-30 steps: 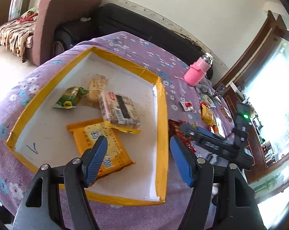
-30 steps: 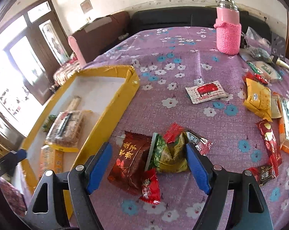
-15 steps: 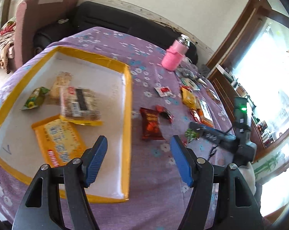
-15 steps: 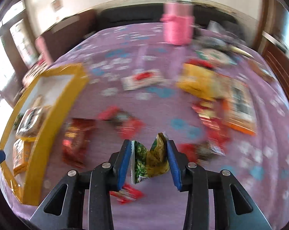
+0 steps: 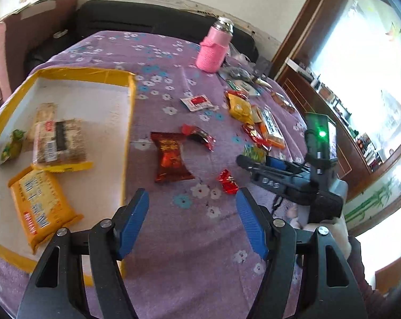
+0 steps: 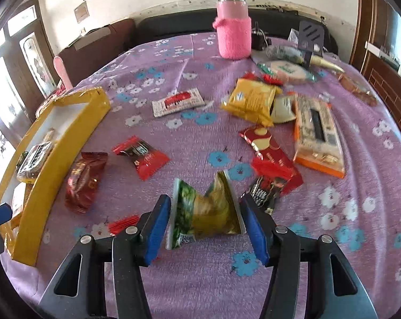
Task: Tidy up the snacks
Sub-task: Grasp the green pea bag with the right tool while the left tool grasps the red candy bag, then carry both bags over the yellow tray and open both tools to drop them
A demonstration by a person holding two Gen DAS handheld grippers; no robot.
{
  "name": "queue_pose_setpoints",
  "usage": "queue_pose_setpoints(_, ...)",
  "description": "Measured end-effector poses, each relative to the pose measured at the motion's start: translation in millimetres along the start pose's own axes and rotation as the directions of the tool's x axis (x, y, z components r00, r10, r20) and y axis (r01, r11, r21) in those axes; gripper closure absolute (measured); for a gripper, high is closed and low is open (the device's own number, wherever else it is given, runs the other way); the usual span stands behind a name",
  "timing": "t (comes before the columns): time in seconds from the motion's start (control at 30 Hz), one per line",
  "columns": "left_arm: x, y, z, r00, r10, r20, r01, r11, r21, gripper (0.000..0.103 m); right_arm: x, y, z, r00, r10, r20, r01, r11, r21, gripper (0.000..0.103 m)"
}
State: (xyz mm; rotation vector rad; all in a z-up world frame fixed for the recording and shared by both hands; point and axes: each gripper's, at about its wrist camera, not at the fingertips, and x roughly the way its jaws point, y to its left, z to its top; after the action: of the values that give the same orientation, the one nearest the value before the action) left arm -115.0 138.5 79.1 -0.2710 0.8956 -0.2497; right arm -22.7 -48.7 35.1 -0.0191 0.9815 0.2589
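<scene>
presently we list: right hand-held gripper (image 6: 205,222), jaws just eased wider yet pinching the green snack packet (image 6: 204,210) above the tabletop (image 6: 173,279), likely bound for the yellow-rimmed tray (image 5: 130,122); left hand-held gripper (image 5: 192,220) open, empty.

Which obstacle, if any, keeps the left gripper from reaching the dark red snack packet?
Probably none: the dark red snack packet lies alone on cloth just ahead of the left gripper, whose jaws stand open and empty.
</scene>
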Motion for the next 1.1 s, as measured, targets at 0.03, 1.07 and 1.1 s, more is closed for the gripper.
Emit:
queue_pose_setpoints(0.03, 8, -5, 4, 1.000, 0.004, -0.014, -0.004, 1.000, 0.017, 0.036, 4, 0, -1, 1.000, 0.001, -0.004, 0.000, 1.000, 0.005, 0.051)
queue_pose_setpoints(1.07, 28, 18, 46, 0.993, 0.116, 0.015, -0.116, 0.993, -0.003, 0.073, -21, -15, -6, 0.979, 0.138, 0.147, -0.151, 0.985, 0.084, 0.063)
queue_pose_setpoints(1.1, 17, 24, 46, 0.993, 0.110, 0.034, -0.110, 0.994, -0.021, 0.073, -22, -13, -6, 0.978, 0.144, 0.154, -0.157, 0.985, 0.077, 0.063)
